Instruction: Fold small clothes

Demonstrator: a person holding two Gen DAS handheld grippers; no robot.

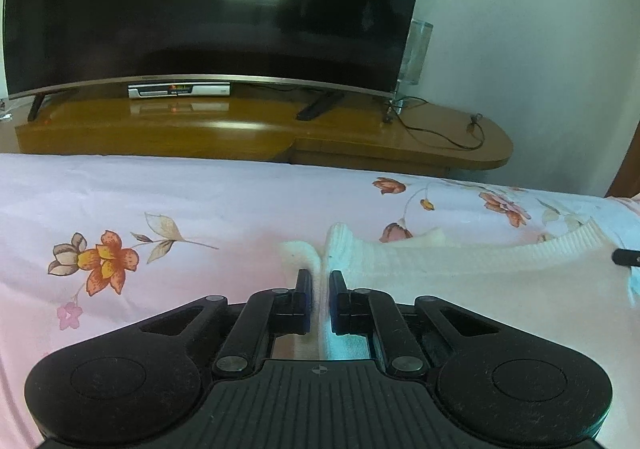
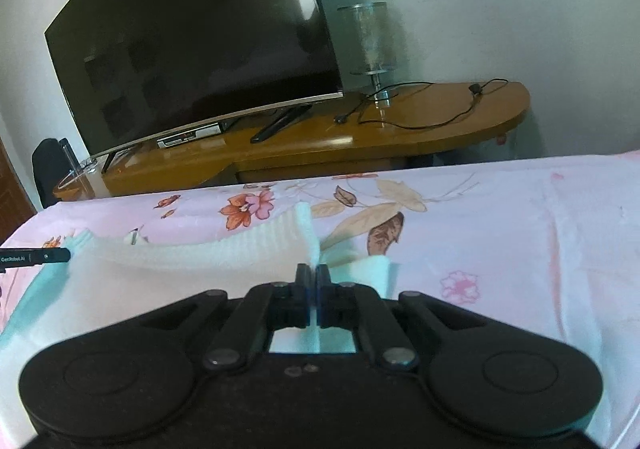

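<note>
Two hand-held grippers [image 1: 320, 281] [image 2: 313, 275] on sweater hem [image 1: 460, 255]

White ribbed knit garment [image 1: 460, 261] lies spread flat on the floral bed sheet [image 1: 160, 201]. Ribbed hem faces the far bed edge. Both corners are pinched upward.

text: "GenRobot.AI" in white | carrier: black finger of left gripper [image 2: 34, 258], far-left edge, right wrist view | set-top box [image 1: 179, 90] display: lit, unreadable | other text: none legible
</note>
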